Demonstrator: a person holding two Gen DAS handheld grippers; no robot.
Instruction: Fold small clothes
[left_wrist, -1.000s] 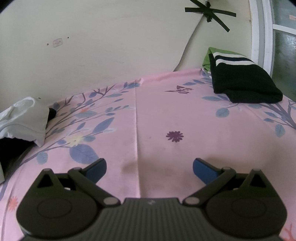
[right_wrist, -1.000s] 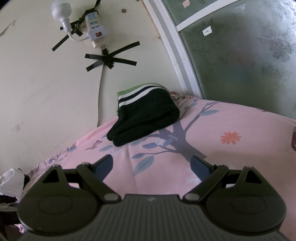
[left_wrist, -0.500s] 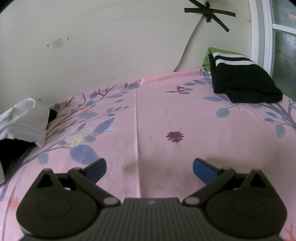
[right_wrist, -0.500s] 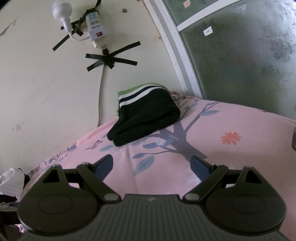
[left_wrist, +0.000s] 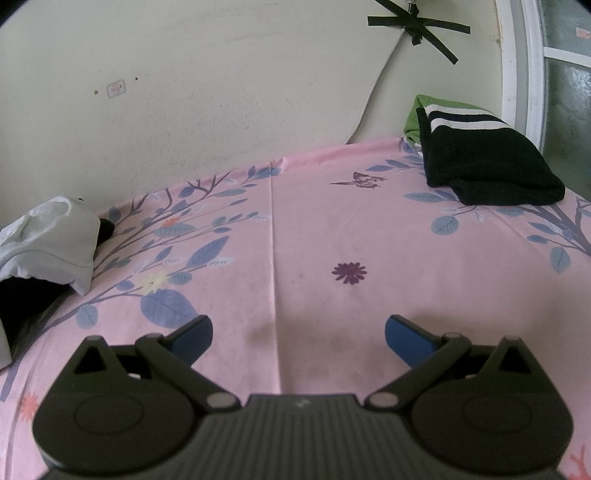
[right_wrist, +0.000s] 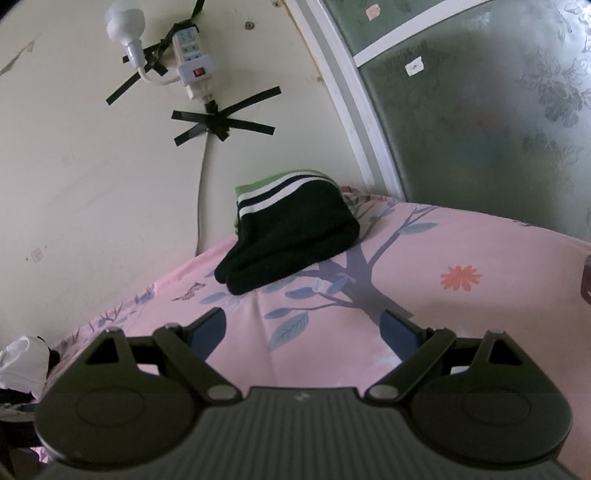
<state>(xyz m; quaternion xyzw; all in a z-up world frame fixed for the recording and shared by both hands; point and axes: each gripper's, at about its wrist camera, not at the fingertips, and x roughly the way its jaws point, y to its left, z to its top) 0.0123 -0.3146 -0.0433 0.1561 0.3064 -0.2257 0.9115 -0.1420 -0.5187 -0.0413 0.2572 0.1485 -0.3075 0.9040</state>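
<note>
A folded black garment with white stripes (left_wrist: 487, 162) (right_wrist: 291, 236) lies on top of a green one (left_wrist: 415, 120) at the far right corner of the pink floral sheet (left_wrist: 332, 229). A crumpled white garment (left_wrist: 48, 243) (right_wrist: 22, 363) rests over dark cloth at the sheet's left edge. My left gripper (left_wrist: 298, 334) hovers open over the sheet's middle, holding nothing. My right gripper (right_wrist: 304, 330) is open and empty too, a short way in front of the black garment.
A cream wall (left_wrist: 221, 92) runs along the far side of the sheet, with a power strip (right_wrist: 194, 61) and a bulb (right_wrist: 123, 26) taped to it. A frosted window (right_wrist: 498, 110) with a white frame stands at the right.
The left view has crept slightly leftward; the right view is almost the same. Both grippers stay open and empty.
</note>
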